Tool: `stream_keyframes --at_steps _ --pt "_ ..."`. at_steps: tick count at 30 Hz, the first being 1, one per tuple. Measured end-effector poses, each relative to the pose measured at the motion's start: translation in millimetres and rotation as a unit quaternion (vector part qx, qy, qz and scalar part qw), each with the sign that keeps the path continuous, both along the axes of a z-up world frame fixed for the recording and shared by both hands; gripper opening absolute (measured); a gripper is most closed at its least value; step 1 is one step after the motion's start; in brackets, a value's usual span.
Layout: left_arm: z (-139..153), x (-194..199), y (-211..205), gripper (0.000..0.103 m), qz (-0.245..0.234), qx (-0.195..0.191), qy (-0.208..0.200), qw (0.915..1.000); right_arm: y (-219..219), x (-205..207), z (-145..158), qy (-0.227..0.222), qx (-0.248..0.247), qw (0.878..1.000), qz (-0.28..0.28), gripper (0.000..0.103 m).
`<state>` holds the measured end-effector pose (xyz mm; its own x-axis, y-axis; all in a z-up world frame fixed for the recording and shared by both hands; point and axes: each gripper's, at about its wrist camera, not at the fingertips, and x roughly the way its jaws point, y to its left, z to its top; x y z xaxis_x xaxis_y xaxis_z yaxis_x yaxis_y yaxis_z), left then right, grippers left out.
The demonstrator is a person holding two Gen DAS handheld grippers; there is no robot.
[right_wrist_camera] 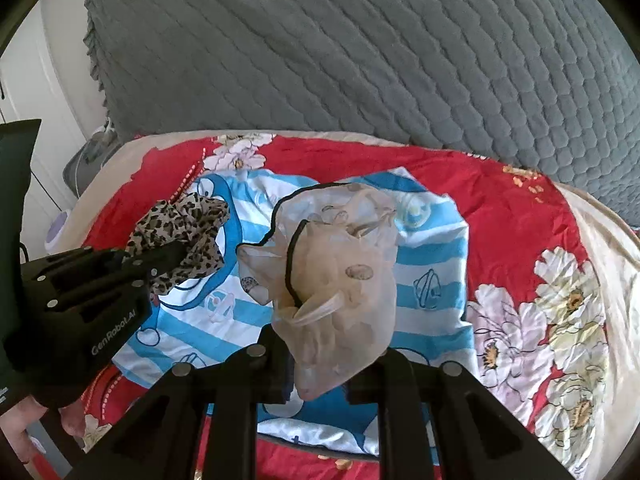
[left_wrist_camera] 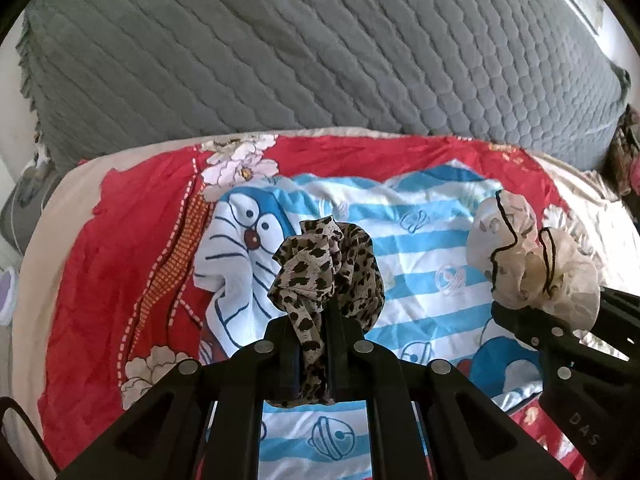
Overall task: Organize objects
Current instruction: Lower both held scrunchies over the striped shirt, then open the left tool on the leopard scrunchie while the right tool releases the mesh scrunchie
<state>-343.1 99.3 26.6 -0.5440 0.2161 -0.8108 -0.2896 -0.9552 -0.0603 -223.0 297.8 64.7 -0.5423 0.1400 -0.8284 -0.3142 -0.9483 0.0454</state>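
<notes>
- Over the bed, from the left wrist view: the left gripper (left_wrist_camera: pixel 310 344) has its jaws pressed nearly together, pinching one brown-and-black leopard-print chiffon scrunchie (left_wrist_camera: pixel 326 268), which bunches up above the fingertips with a tail trailing down between them.
- Off to the right, the right gripper (left_wrist_camera: pixel 532 320) carries one sheer beige scrunchie with black edging (left_wrist_camera: pixel 532 264), puffed and crumpled.
- Both hang above a blue-and-white striped cartoon-cat cloth (left_wrist_camera: pixel 420 240) lying on a red floral bedsheet (left_wrist_camera: pixel 120 248), with a grey quilted cover (left_wrist_camera: pixel 280 48) behind.
- From the right wrist view: the right gripper (right_wrist_camera: pixel 320 364) is clamped on the beige scrunchie (right_wrist_camera: pixel 340 280), its translucent folds spilling up over the fingers.
- At left, the left gripper (right_wrist_camera: pixel 168 260) grips the leopard scrunchie (right_wrist_camera: pixel 188 232); a person's hand (right_wrist_camera: pixel 24 432) shows beneath it.
- Two scrunchies, two grippers, one striped cloth (right_wrist_camera: pixel 432 248).
</notes>
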Motion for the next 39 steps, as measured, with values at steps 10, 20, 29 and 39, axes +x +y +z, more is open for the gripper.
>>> stream_keyframes --at_steps 10,20,29,39 --pt "-33.0 -7.7 8.6 0.009 -0.012 -0.014 -0.022 0.9996 2.0 -13.2 -40.8 -0.038 -0.008 0.999 0.002 0.017" --pt "-55.4 -12.9 11.1 0.009 -0.015 -0.018 -0.04 0.9989 9.2 -20.5 -72.7 -0.065 -0.025 0.998 -0.009 0.017" --pt "-65.3 -11.1 9.6 0.016 -0.011 -0.026 -0.045 0.9986 8.0 -24.8 -83.9 -0.077 -0.03 0.997 -0.011 0.022" --pt "-62.7 -5.5 6.7 0.047 -0.01 -0.042 -0.05 0.9978 2.6 -18.8 -83.8 -0.096 -0.008 0.995 -0.006 0.034"
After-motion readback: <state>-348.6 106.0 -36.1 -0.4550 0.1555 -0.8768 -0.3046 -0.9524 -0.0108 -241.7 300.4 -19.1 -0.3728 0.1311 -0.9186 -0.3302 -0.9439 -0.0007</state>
